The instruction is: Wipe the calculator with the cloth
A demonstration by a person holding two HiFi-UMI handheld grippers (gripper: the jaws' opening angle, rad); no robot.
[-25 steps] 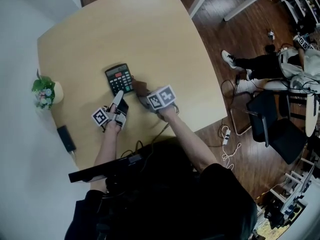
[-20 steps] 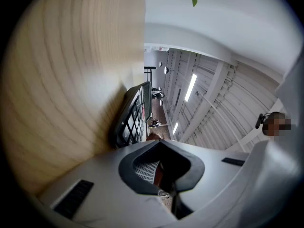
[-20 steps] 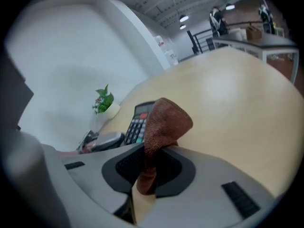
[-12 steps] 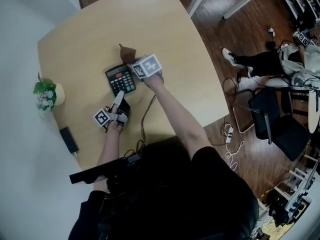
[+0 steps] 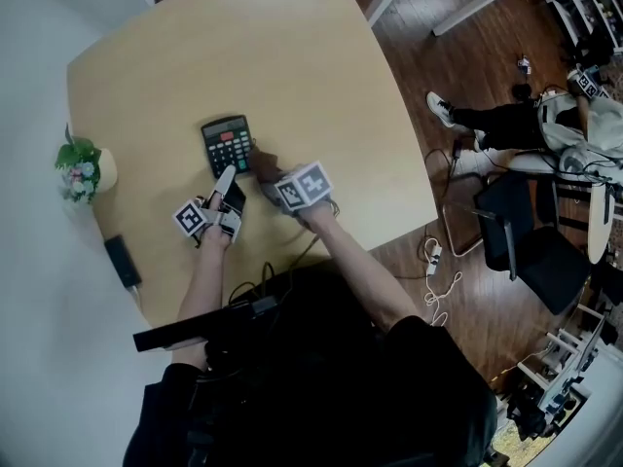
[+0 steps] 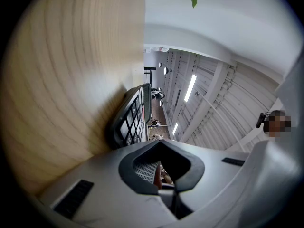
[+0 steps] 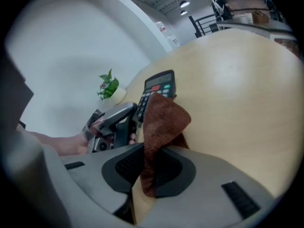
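Pinching cloth (image 7: 160,120) | right hand-held gripper (image 7: 148,171) | cloth at calculator's (image 5: 227,145) near right corner

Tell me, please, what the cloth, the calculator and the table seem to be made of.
Cloth: brown, probably microfibre or terry; it shows a fuzzy looped nap and limp folds.
Calculator: likely hard plastic, dark and matte, with moulded keys; whether the keys are rubber is unclear.
Table: pale wood-look top with faint grain lines; solid wood, veneer or laminate cannot be told.
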